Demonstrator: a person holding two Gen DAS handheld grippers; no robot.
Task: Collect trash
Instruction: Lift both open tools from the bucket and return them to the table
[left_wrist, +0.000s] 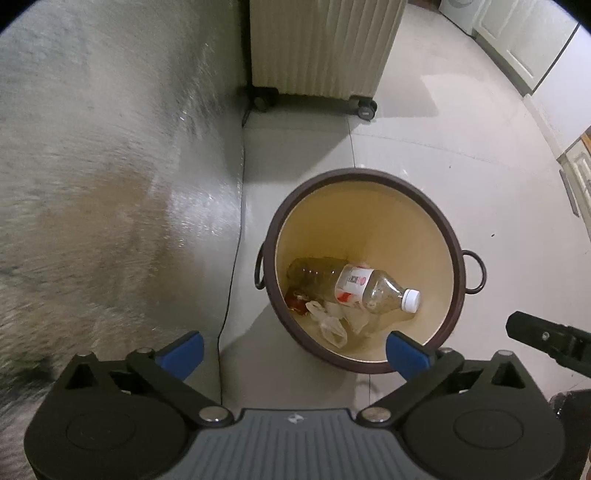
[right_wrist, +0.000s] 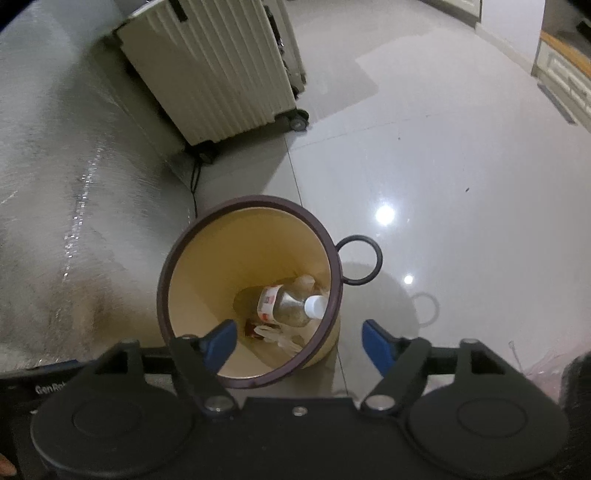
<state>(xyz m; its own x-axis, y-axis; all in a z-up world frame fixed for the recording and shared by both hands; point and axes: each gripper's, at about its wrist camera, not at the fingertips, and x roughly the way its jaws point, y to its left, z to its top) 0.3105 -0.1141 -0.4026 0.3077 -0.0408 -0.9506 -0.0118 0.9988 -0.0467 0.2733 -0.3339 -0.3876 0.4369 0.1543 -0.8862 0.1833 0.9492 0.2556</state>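
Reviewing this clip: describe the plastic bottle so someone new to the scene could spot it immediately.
Start at the cream ribbed suitcase by the wall; nearer the camera stands a round bin with a dark brown rim and ring handles. The plastic bottle lies on its side at the bottom. Unlike the crumpled clear wrappers beside it, it is rigid, with a white cap and a red-and-white label.

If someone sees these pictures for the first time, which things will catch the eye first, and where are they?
The round bin with a dark rim and ring handles stands on the pale floor, centre frame. Inside lies a clear plastic bottle with a white cap, on crumpled wrappers. Behind the bin, a ribbed cream suitcase stands on wheels.
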